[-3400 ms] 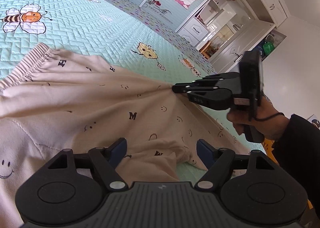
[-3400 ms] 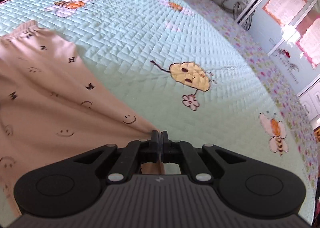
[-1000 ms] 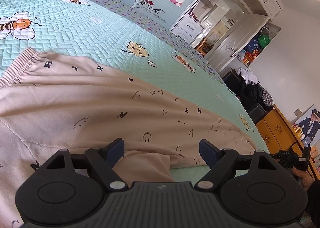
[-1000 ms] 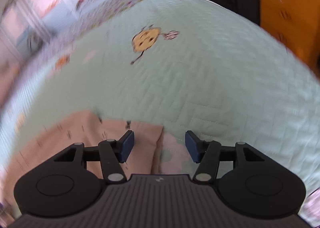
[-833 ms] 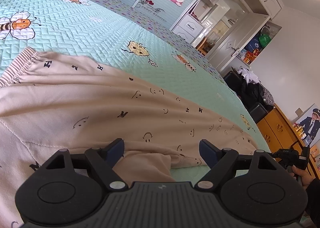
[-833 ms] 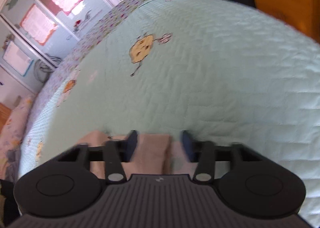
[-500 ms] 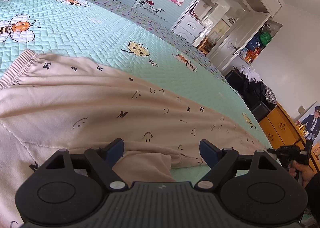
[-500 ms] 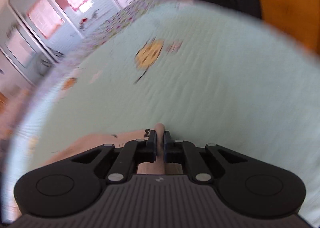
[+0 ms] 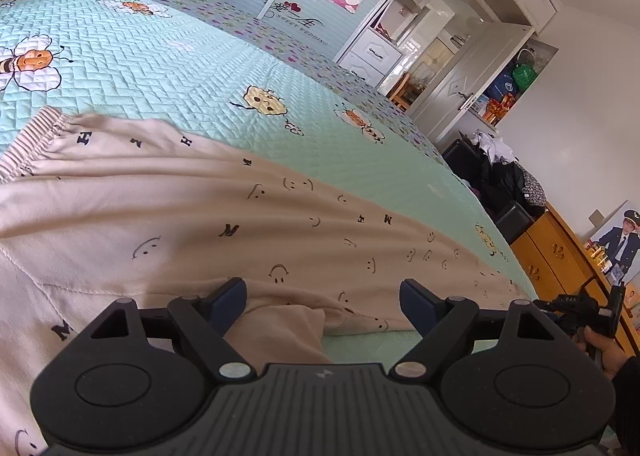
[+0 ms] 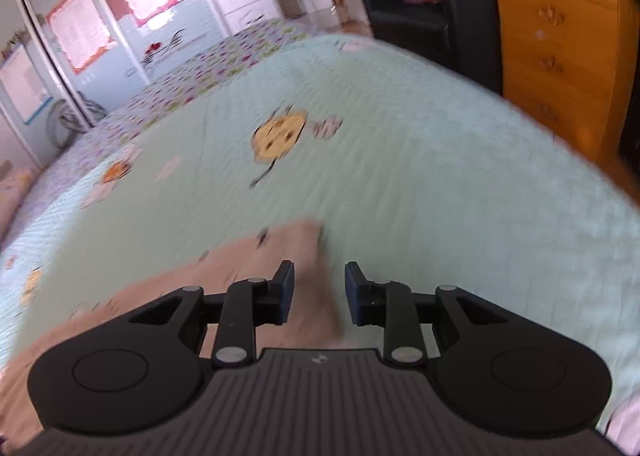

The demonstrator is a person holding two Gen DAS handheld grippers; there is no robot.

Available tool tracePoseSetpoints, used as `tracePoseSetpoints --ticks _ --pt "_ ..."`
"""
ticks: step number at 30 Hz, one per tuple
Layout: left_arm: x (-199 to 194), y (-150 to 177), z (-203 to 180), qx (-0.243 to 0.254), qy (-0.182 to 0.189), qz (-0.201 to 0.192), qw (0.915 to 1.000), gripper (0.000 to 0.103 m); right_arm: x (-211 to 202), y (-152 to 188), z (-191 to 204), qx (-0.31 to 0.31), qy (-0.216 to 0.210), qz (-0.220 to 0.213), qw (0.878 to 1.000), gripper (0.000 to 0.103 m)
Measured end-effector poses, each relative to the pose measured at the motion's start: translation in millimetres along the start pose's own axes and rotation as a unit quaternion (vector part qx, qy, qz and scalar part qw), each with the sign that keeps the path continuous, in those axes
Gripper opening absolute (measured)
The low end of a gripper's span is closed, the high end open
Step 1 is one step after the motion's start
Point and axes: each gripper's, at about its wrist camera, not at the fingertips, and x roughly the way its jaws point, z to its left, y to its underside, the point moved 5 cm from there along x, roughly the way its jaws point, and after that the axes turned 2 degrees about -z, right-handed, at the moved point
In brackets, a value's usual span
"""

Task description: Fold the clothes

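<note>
Beige trousers lie spread on green quilt, left gripper wide over crumpled fold at 6 o'clock, right gripper partly parted, jaws just reopening, cuff end loose between them.

Beige on mint

My blue pads flank beige trousers printed with black smileys and letters; the bed is mint, quilted, with bees.

A mint quilted bedspread with bee prints fills the frame's upper left. A white wardrobe stands upper right, an orange wooden dresser at far right.
</note>
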Motion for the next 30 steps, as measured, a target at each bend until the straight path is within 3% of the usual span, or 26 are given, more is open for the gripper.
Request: tracePoseSetpoints --ticks 6,11,13,14,15,21,24,26,29,30 --pt "-13 5 -8 0.004 0.0 0.003 1.0 0.085 -5 20 -19 0.099 -0.021 0.001 0.995 0.034" --pt "-29 7 -13 0.006 -0.009 0.002 0.9999 0.085 11 31 -27 0.205 -0.088 -0.009 0.975 0.036" --pt "-36 7 -17 0.013 -0.013 0.001 0.9998 0.085 17 33 -31 0.239 -0.103 -0.02 0.965 0.033" --pt "-40 6 -19 0.017 -0.015 0.0 0.9997 0.085 18 34 -32 0.247 -0.102 -0.024 0.963 0.021" --pt "-44 5 -21 0.02 -0.017 -0.001 0.9997 0.085 17 35 -34 0.245 -0.096 -0.023 0.964 0.006" --pt "-65 3 -14 0.007 -0.029 -0.004 0.9995 0.086 -15 46 -50 0.25 -0.083 -0.05 0.963 0.002" --pt "-77 1 -10 0.0 -0.039 -0.012 0.9992 0.086 -33 49 -58 0.25 -0.057 -0.079 0.963 0.003" --pt "-83 -1 -7 -0.004 -0.045 -0.015 0.9989 0.086 -31 53 -63 0.251 -0.04 -0.064 0.965 0.008" --pt "-97 -6 -5 -0.007 -0.051 -0.027 0.9983 0.086 -43 53 -55 0.234 -0.041 -0.082 0.968 0.009" --pt "-102 -9 -3 -0.004 -0.055 -0.033 0.9979 0.086 -49 53 -46 0.224 -0.047 -0.09 0.969 0.016"
